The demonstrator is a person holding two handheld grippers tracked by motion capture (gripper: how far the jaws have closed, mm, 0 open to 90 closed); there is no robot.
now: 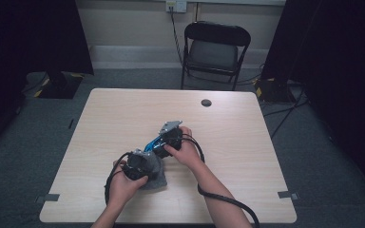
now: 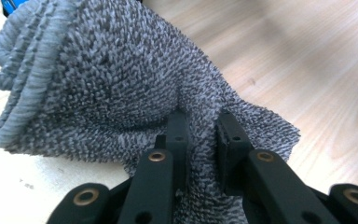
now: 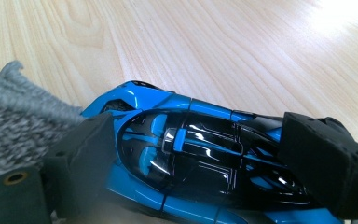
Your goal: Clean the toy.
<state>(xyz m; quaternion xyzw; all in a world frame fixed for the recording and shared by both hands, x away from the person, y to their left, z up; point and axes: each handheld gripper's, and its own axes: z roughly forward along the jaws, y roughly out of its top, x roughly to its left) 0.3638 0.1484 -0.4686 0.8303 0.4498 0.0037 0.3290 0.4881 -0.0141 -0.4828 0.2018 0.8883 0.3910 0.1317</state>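
Centrally on the pale wood-grain counter (image 1: 123, 114), both forearms enter from the near edge and converge. Left hand (image 1: 123, 183) wraps the left hand-held gripper (image 1: 140, 164), angled up and to the right; its cable loops out to the left. Right hand (image 1: 187, 149) holds the right hand-held gripper (image 1: 164, 140), pointed left and down toward the other — grey three-cornered plate on top.

Left gripper view: left hand-held gripper (image 2: 201, 135) is clenched on a fold of the grey knitted sock-like cloth (image 2: 121, 84), the two black jaws nearly together with fabric pinched between. The cloth's ribbed cuff lies at upper left, resting on the counter.

Right gripper view: right hand-held gripper (image 3: 196, 154) is grasping a glossy blue-and-black toy sports car (image 3: 196, 158), jaws set wide against its two sides. The car's nose lies just beside the ribbed cuff — whether they touch, I cannot tell. No readable writing on car, cloth or grippers.
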